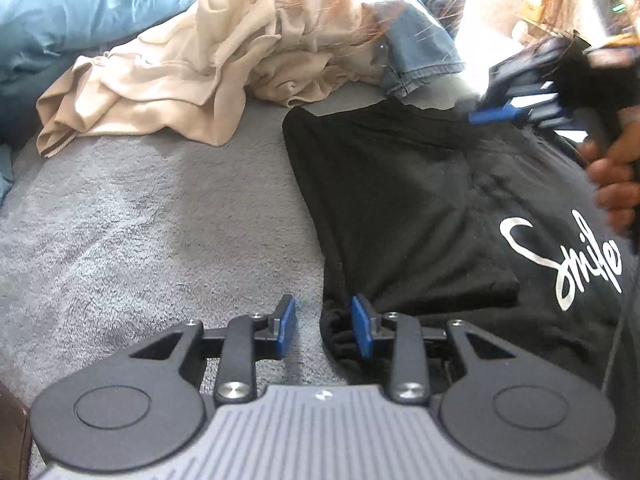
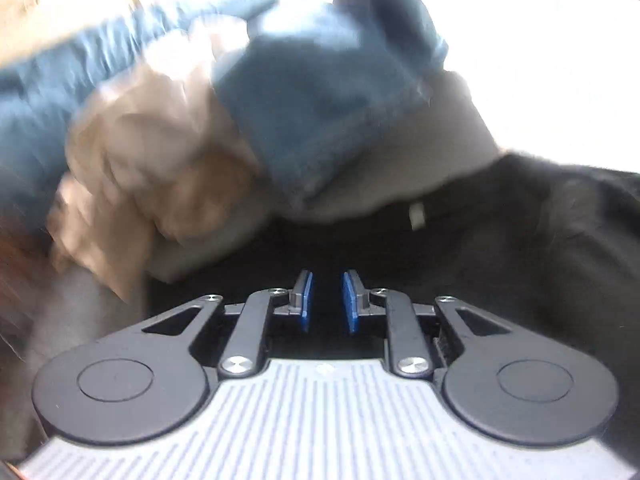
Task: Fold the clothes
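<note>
While the left gripper (image 1: 324,326) rests low over the grey blanket (image 1: 160,220), its blue pads (image 1: 287,326) stand apart, with nothing pressed between them; the bunched edge of the black shirt (image 1: 400,200) touches the right pad. Right of the fingers, the shirt lies spread flat, bearing white script that reads roughly "Smile" (image 1: 568,260). Farther ahead lie a beige garment (image 1: 180,76) and jeans (image 1: 420,52), then a blue duvet (image 1: 72,12). At far right a hand (image 1: 612,184) holds the right gripper (image 2: 327,300). Seen from the right wrist, its pads sit slightly apart above the shirt, gripping nothing; a small white tag (image 2: 417,211) lies ahead. Beyond it everything is motion-blurred.
</note>
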A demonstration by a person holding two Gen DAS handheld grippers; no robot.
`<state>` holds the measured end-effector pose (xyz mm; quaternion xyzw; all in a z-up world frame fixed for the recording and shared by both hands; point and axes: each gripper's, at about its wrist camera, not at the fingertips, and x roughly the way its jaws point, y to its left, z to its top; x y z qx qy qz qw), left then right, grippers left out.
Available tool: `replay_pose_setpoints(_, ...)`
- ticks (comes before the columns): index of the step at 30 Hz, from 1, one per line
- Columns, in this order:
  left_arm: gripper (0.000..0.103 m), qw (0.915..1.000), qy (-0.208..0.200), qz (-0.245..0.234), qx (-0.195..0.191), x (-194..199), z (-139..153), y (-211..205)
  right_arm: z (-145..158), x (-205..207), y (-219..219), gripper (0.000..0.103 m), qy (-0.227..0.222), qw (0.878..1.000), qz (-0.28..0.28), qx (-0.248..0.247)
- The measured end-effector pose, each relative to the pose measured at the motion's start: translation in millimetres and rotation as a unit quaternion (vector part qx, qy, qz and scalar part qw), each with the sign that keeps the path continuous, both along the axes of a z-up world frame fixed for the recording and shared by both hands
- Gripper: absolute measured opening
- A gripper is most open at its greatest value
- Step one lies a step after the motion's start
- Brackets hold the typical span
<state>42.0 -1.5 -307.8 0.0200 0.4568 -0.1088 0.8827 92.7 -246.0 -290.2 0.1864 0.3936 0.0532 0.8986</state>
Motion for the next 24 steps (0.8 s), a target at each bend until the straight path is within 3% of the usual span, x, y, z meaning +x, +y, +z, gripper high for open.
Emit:
replay_pose_setpoints(2, 0.035, 1.0000, -0.002, -0.002, 0.008, -1.5, 0.1, -2.1, 11.2, -10.9, 11.0, 0.018, -0.015, 0.999, 0.044, 0.009)
replay_pose_setpoints(5, 0.037, 0.9999, -0.002, 0.002, 0.013, -3.7, 0.8, -4.9, 7.1, -16.9, 37.4, 0.019, 0.001, 0.988, 0.147, -0.037)
replay_pose_setpoints(8, 0.040, 0.9998, 0.002, 0.007, 0.017, -1.7, 1.1, -6.1, -13.2, -14.3, 50.3, 0.019, 0.035, 0.977, 0.167, -0.127)
replay_pose_setpoints(9, 0.042, 0.9998, 0.003, 0.008, 0.020, -1.1, 1.3, -6.7, -17.5, -13.0, 41.0, 0.019, 0.039, 0.981, 0.130, -0.137)
replay_pose_setpoints(12, 0.045, 0.9995, 0.006, 0.013, 0.028, -1.1, 2.6, -8.0, -4.8, -24.0, 5.4, 0.023, 0.025, 0.997, 0.031, -0.060)
replay_pose_setpoints(14, 0.048, 0.9993, 0.011, 0.020, 0.028, 0.3, 3.1, -7.3, 7.2, -41.3, 9.8, 0.023, -0.002, 0.997, 0.059, -0.049)
replay_pose_setpoints(15, 0.050, 0.9992, 0.014, 0.024, 0.029, 0.9, 3.4, -7.2, 8.6, -48.6, 20.2, 0.024, -0.006, 0.994, 0.102, -0.048)
replay_pose_setpoints(17, 0.052, 0.9988, 0.019, 0.033, 0.031, 1.7, 4.2, -7.7, 10.1, -63.5, 41.0, 0.025, -0.012, 0.981, 0.186, -0.048)
replay_pose_setpoints(19, 0.054, 0.9983, 0.024, 0.041, 0.035, 3.5, 4.9, -8.8, -1.6, -76.1, 60.6, 0.031, 0.004, 0.962, 0.261, -0.081)
replay_pose_setpoints(21, 0.055, 0.9975, 0.027, 0.046, 0.046, 4.4, 7.8, -12.3, -19.0, -80.7, 66.5, 0.031, 0.031, 0.952, 0.285, -0.110)
replay_pose_setpoints(24, 0.053, 0.9951, 0.021, 0.049, 0.083, 3.8, 19.8, -23.5, -1.8, -80.5, 39.1, 0.031, 0.031, 0.972, 0.231, -0.038)
